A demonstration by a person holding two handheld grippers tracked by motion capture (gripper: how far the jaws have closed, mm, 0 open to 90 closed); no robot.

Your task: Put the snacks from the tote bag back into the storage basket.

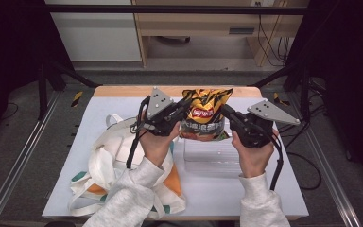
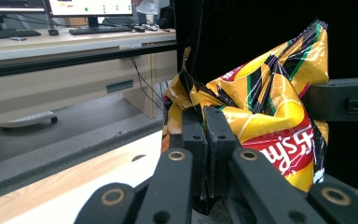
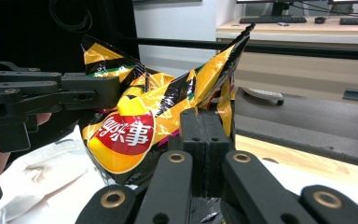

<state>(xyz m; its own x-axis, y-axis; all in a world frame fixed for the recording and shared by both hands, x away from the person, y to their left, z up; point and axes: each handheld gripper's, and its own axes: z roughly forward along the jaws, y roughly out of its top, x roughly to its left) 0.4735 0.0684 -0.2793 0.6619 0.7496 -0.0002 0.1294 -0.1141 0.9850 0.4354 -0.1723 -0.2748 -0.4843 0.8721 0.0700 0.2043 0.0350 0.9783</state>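
Note:
A yellow and black chip bag (image 1: 204, 115) with a red logo hangs in the air between both hands, above the middle of the table. My left gripper (image 1: 183, 112) is shut on the bag's left edge; in the left gripper view its jaws (image 2: 206, 122) pinch the foil, with the bag (image 2: 270, 107) bulging to the right. My right gripper (image 1: 225, 112) is shut on the bag's right edge, and in the right gripper view it (image 3: 206, 122) clamps the foil while the bag (image 3: 140, 116) spreads to the left. The left gripper (image 3: 93, 91) reaches in from that view's left.
A clear plastic box (image 1: 211, 156) lies on the white table (image 1: 264, 189) right under the bag. A white tote bag (image 1: 118, 156) with orange and green patches is crumpled at the left, under the left forearm. The wooden table edge (image 1: 123, 91) runs along the back.

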